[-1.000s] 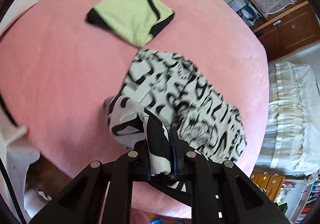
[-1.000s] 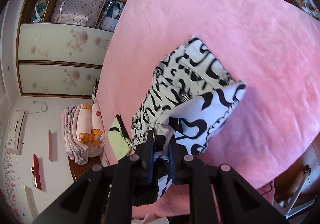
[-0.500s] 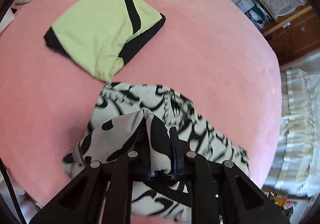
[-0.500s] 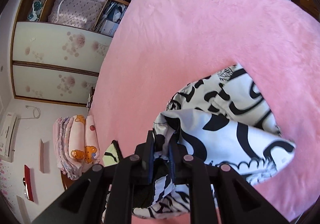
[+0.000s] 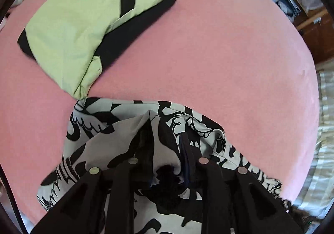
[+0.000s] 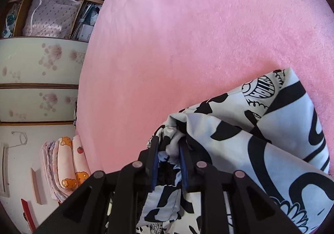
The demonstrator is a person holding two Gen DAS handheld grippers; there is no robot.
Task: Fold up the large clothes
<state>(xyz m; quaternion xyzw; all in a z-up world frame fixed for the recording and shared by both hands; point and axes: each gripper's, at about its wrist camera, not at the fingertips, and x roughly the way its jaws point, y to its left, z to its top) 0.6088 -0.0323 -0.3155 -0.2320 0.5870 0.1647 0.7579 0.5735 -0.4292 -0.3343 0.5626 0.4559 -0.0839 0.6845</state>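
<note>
Black-and-white patterned cotton garment [image 5: 129, 146] is pinched in both narrowed grippers, left [image 5: 165, 150] and right [image 6: 168, 150], over the pink fleece bed cover [image 5: 229, 56]. Beyond lies a folded lime-green shirt [image 5: 79, 25]; careless lowering could overlap it.

The garment [image 5: 117, 140] is white with bold black print. The folded garment [image 5: 79, 19], far left, is pale green with black bands. The bed cover [image 5: 219, 56] is plain pink. Both grippers are black.
</note>
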